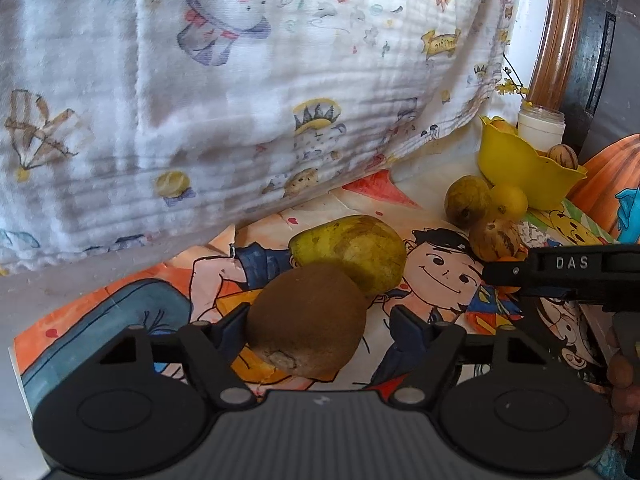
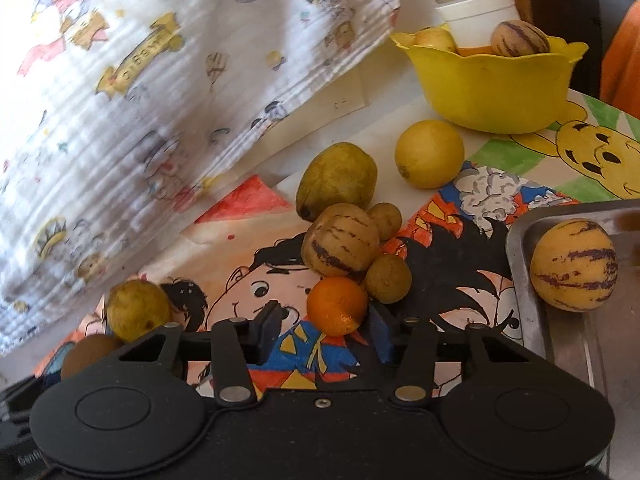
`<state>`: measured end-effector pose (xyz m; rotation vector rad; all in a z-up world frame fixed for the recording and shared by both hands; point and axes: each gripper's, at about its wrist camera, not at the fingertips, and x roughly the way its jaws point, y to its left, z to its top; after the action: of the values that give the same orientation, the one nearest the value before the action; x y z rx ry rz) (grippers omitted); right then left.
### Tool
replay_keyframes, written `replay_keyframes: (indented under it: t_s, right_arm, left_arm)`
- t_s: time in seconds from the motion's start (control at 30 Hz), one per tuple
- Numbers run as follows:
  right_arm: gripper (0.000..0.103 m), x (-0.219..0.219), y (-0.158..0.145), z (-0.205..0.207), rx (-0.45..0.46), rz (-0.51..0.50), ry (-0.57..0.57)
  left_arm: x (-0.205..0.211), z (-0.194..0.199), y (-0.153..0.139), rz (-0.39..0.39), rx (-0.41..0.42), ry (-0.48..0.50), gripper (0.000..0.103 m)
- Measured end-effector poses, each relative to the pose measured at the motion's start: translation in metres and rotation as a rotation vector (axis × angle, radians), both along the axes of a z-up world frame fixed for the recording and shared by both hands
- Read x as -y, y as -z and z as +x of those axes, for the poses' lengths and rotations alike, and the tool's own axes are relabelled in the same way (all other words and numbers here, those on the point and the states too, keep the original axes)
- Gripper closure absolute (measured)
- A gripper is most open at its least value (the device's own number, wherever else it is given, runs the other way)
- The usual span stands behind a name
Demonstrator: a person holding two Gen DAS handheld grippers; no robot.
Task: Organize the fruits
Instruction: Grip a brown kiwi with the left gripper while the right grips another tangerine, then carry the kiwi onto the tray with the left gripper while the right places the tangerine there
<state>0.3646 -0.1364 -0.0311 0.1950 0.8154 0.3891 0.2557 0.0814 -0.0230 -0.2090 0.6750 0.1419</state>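
Observation:
A brown kiwi lies between the fingers of my left gripper. Its left finger touches the fruit, while a gap shows at the right finger, so the jaws stand open. Just behind the kiwi rests a green-yellow pear-like fruit. A small orange sits between the fingers of my right gripper. It lies close against the right finger, with a gap on the left side, and the jaws are open. Behind it are a striped melon and two small brown fruits.
A yellow bowl with fruit stands at the back right, with a white jar behind it. A lemon and a green fruit lie before it. A metal tray at right holds a striped melon. A printed cloth hangs at left.

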Motion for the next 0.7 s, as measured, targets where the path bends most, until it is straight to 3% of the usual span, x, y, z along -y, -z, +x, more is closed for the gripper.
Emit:
replay_keyframes:
  t_s: [0.13,0.27,0.7]
  right_arm:
    - [0.067,-0.003,0.001,-0.001,0.011,-0.017,0.034]
    - [0.068,-0.007,0.002,-0.003,0.024,-0.028,0.041]
    - [0.069,-0.015,-0.002,-0.02,0.016,0.005,-0.068]
  left_arm:
    - [0.002,0.0,0.001,0.016,0.005,-0.022,0.03]
    - [0.0,0.0,0.001,0.034,0.006,-0.045,0.037]
    - [0.004,-0.005,-0.001,0.028,-0.006,-0.032,0.039]
